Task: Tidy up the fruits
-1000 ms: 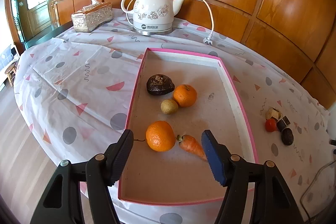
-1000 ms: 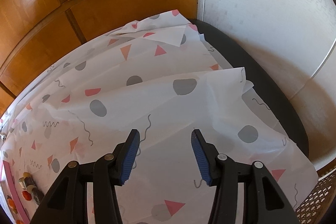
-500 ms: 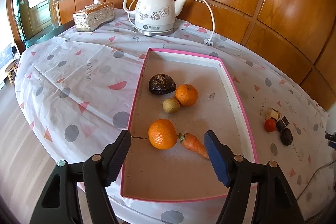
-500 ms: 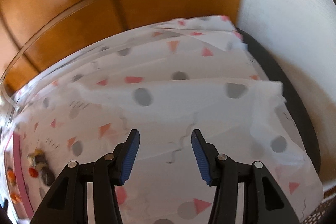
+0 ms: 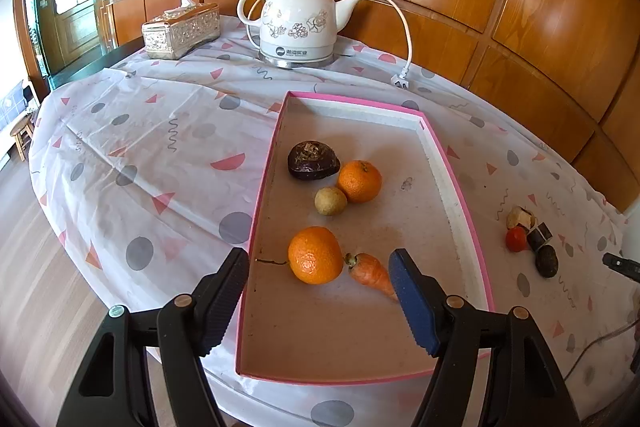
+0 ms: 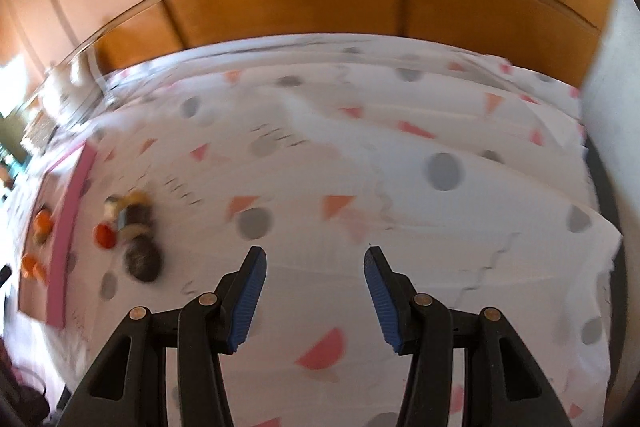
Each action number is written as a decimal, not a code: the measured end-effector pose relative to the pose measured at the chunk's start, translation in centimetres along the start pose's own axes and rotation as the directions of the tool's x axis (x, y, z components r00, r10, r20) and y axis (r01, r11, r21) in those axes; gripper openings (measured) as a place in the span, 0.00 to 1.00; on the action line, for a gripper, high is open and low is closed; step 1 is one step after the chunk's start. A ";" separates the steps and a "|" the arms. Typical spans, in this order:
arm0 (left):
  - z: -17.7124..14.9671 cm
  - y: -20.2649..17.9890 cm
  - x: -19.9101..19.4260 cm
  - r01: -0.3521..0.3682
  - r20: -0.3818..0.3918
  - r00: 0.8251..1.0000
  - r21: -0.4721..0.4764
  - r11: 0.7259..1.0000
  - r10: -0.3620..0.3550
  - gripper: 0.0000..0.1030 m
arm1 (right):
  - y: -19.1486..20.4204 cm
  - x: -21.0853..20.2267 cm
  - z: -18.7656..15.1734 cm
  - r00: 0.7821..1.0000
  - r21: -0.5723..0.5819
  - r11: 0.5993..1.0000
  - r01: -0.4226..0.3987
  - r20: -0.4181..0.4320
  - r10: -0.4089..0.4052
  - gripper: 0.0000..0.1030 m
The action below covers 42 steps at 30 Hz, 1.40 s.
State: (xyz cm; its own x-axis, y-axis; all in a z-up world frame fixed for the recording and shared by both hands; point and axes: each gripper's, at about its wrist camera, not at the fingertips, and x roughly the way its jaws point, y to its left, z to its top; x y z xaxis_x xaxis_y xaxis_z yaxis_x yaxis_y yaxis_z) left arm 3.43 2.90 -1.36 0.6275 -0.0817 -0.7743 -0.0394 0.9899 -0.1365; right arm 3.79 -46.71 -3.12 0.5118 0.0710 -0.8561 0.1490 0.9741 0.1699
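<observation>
Hiding the carrot (image 5: 368, 273) tip: left gripper (image 5: 320, 291).

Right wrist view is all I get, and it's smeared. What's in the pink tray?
Observer: The pink tray holds a near orange, a far orange, a carrot, a small yellowish fruit and a dark fruit.
Operator: Left hand-held gripper holding anything?
Observer: No. The left hand-held gripper is open and empty, over the tray's near end.
Operator: Anything behind the tray?
Observer: A white kettle and a tissue box.
</observation>
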 end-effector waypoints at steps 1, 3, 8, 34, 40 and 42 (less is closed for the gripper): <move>0.0 -0.1 0.0 0.000 0.000 1.000 0.003 1.000 0.000 0.71 | 0.5 0.1 0.0 1.000 -0.014 1.000 -0.015 -0.004 0.015 0.50; 0.0 -0.2 0.0 0.002 0.000 1.000 0.010 1.000 -0.002 0.71 | 1.5 0.2 0.1 0.999 -0.038 0.998 -0.044 -0.012 0.043 0.50; 0.0 -0.2 0.0 0.004 0.003 1.000 0.011 1.000 -0.004 0.71 | 4.5 0.9 0.4 0.994 -0.096 0.990 -0.106 -0.044 0.102 0.45; -0.2 3.6 -0.8 -0.032 0.013 0.999 -0.079 0.996 0.033 0.71 | 17.2 8.9 2.3 0.979 -0.349 0.927 -0.135 -0.194 0.069 0.35; -0.2 4.2 -1.0 -0.041 0.017 0.999 -0.103 0.994 0.043 0.71 | 16.7 8.3 2.0 0.983 -0.319 0.939 -0.128 -0.164 0.078 0.35; -0.2 4.2 -1.2 -0.038 0.022 0.999 -0.103 0.994 0.040 0.71 | 16.6 7.7 1.8 0.985 -0.305 0.943 -0.133 -0.145 0.092 0.35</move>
State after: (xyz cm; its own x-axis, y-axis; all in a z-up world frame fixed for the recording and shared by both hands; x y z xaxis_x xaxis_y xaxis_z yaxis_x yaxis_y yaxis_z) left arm 2.36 7.15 -1.14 0.6422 -0.0395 -0.7656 -0.1429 0.9750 -0.1701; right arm 11.75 -30.38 -6.01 0.3953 0.1907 -0.8986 -0.1858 0.9746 0.1251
